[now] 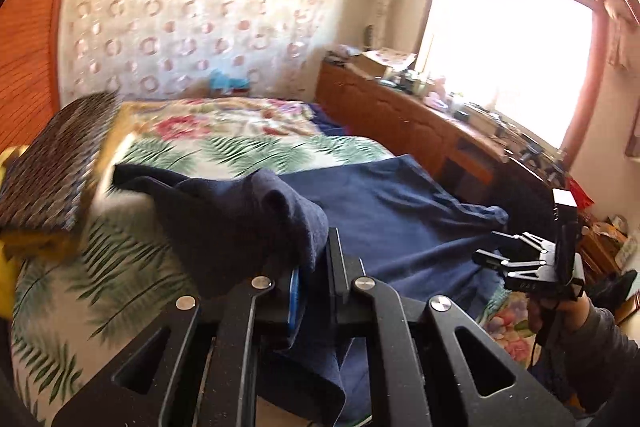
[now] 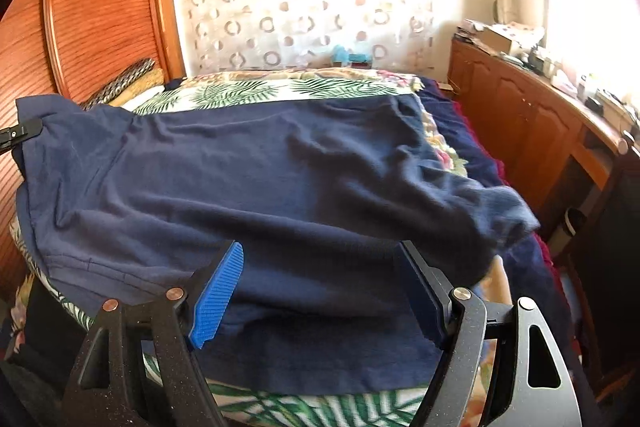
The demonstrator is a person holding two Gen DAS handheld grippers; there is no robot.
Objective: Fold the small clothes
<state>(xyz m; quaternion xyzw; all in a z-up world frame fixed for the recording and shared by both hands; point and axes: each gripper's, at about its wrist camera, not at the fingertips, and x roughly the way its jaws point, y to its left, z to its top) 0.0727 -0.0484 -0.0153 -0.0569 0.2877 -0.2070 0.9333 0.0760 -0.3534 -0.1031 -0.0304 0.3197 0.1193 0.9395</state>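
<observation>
Navy knit shirt (image 2: 248, 179) bunches in the left hand-held gripper (image 1: 312, 259); right hand-held gripper (image 2: 320, 291) gapes wide.

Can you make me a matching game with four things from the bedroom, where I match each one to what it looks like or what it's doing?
Things:
1. left gripper
2. right gripper
3. navy shirt
4. bedspread

Descriptions:
A. covered in green leaves and pink flowers
B. open, blue pads wide apart
C. spread out across the bed
D. shut, pinching dark blue cloth

Right pairs: 1-D, 2-B, 3-C, 4-A
</observation>
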